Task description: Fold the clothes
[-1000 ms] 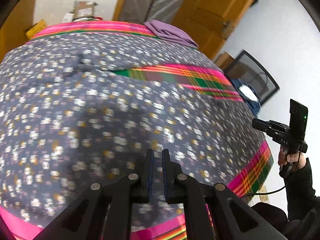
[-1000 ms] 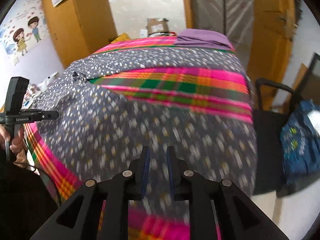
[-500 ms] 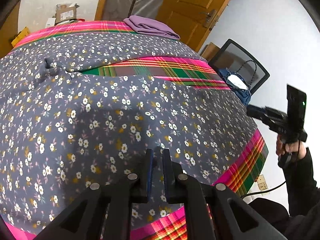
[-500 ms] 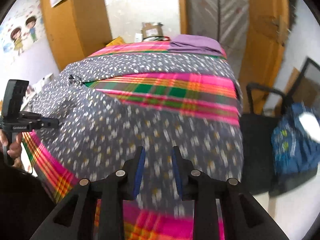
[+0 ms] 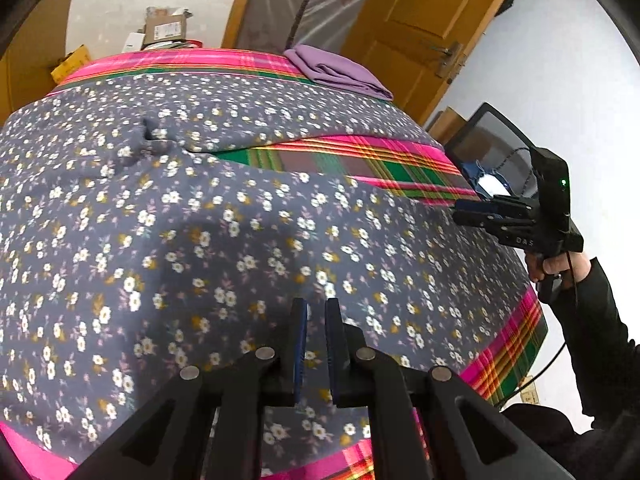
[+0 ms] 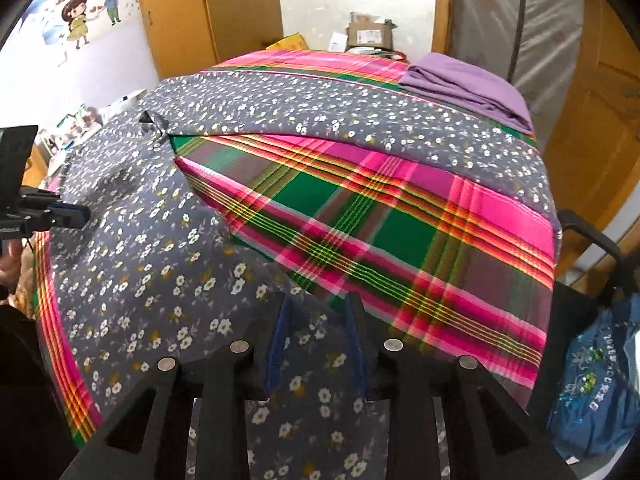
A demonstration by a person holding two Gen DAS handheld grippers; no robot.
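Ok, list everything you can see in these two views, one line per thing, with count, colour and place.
Floral garment: one, grey with white flowers, spread across the bed.
Plaid bedcover: one, pink and green, under the garment.
Folded cloth: one, purple, far corner of the bed.
Cardboard box: one, brown, beyond the bed.
Door: one, orange wood, far right.
Bag: one, blue, right of the bed.
Wall sticker: one, cartoon children, left wall.
Left tool: black, jaws narrowly apart, over the garment.
Right tool: black, jaws apart, have just been opening, over the garment's edge.
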